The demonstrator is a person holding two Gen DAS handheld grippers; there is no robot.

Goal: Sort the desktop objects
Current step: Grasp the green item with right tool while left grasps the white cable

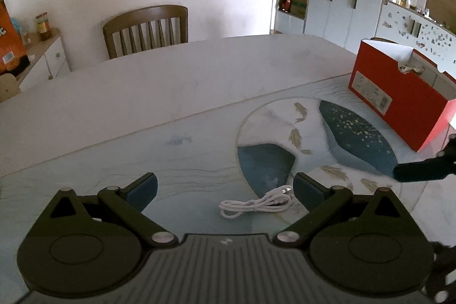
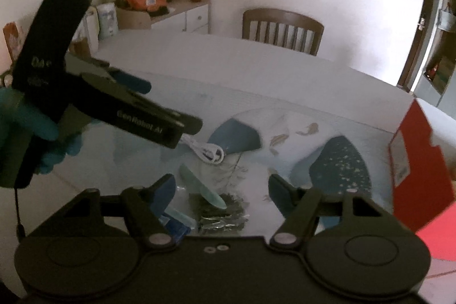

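Left wrist view: the left gripper (image 1: 225, 187) hovers above the patterned table mat (image 1: 199, 161) with its jaws spread wide and nothing between them. A coiled white USB cable (image 1: 256, 202) lies on the mat between the two blue finger pads (image 1: 142, 190), nearer the right-hand one. An open red cardboard box (image 1: 399, 101) stands on the mat to the far right, well apart from the cable. A wooden chair (image 1: 146, 29) sits behind the white table (image 1: 171, 76).

Right wrist view: the right gripper (image 2: 221, 190) is likewise wide open and empty. Below and between its fingers lie a pale green plastic knife (image 2: 203, 188), a dark foil packet (image 2: 222, 214) touching the knife's tip, and a light blue strip (image 2: 182, 215) beside a blue object (image 2: 176, 230) partly hidden by the gripper body. The white cable (image 2: 208, 151) lies farther out, just under the tip of the left gripper, which is held by a hand in a teal glove (image 2: 34, 127). The red box (image 2: 416, 161) stands at the right edge
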